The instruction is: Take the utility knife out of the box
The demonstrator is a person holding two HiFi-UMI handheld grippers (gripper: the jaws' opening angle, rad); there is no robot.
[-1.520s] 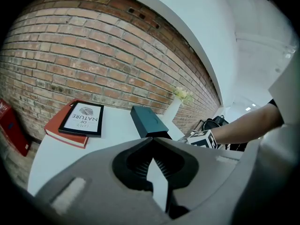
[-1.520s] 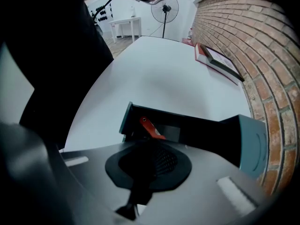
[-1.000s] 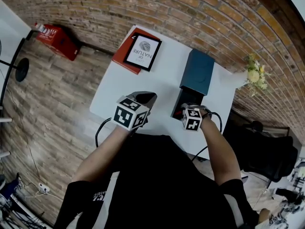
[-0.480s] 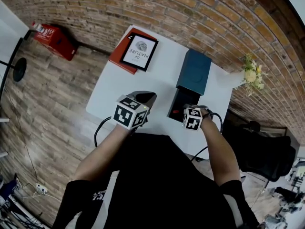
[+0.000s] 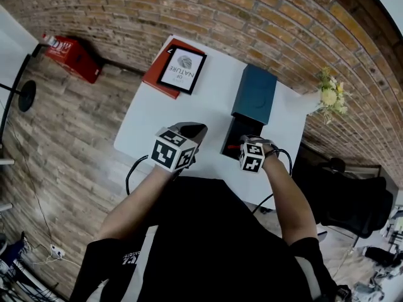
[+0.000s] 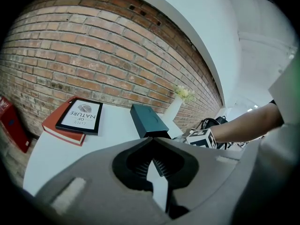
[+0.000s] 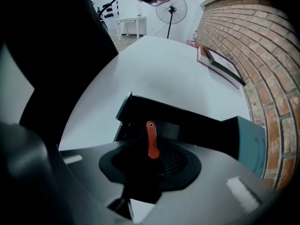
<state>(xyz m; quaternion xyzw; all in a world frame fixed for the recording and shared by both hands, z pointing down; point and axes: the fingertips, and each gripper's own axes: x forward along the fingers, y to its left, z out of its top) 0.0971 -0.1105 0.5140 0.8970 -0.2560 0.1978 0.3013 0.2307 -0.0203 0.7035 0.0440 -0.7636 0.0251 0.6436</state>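
Little has been shifted in the last second: both grippers are kept where they were, and only the jaws of the right gripper [image 5: 250, 152] have just been opening. They are seen apart, pointed straight down into the open box [image 7: 140, 108]. The red knife [image 7: 150, 139] is seen between them, still inside the box, and no pad is seen pressed on it. The left gripper [image 5: 189, 132] is held over the table [image 5: 182, 102] beside the box, its jaws closed together and empty.
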